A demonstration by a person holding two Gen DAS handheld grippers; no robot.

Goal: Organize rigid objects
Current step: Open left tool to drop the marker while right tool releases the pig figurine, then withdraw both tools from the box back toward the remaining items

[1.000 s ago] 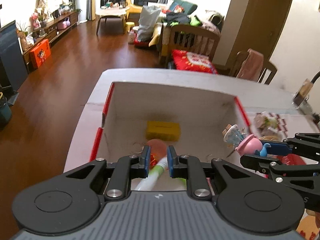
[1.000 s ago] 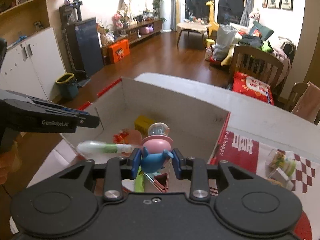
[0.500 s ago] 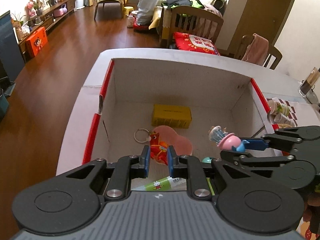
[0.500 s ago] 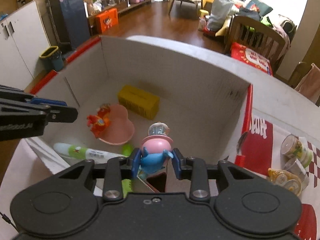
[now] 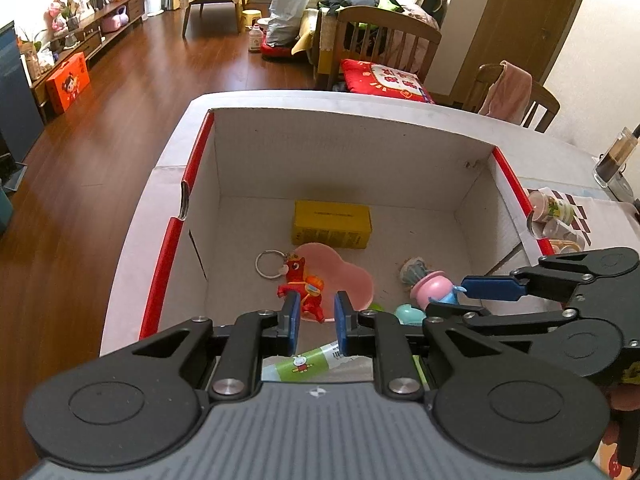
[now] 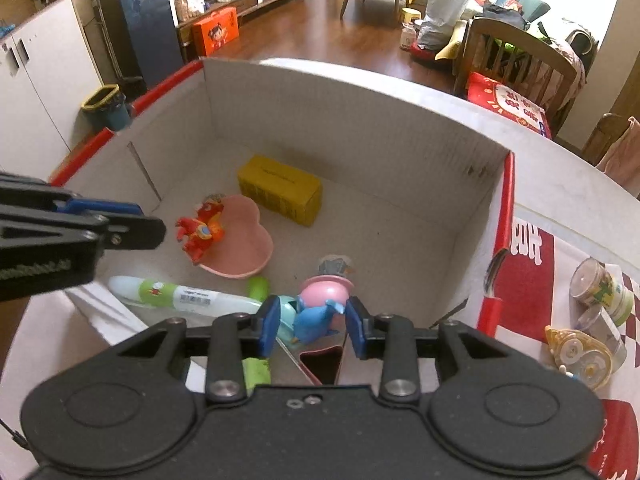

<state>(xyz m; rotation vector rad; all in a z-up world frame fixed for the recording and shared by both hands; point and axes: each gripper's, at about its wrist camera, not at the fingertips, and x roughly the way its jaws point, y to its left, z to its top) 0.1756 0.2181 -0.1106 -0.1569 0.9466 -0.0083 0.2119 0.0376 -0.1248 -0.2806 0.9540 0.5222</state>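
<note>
Blue-padded left tongs [image 5: 316, 322] tilt down into the cardboard box [image 5: 352, 160], clenched on nothing. Right tongs [image 6: 312, 326], angled alike, have just been widening around the pink-and-blue toy figure [image 6: 316, 308]; its pads seem clear of it.

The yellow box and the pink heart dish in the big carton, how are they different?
The yellow box is a closed block with flat sides and corners; the pink dish is open, shallow and heart-shaped with rounded edges. The box has small dark print on it; the dish is plain. Nothing rests on the box, but a red toy horse lies on the dish's rim. Both sit on the carton floor, close together.
</note>
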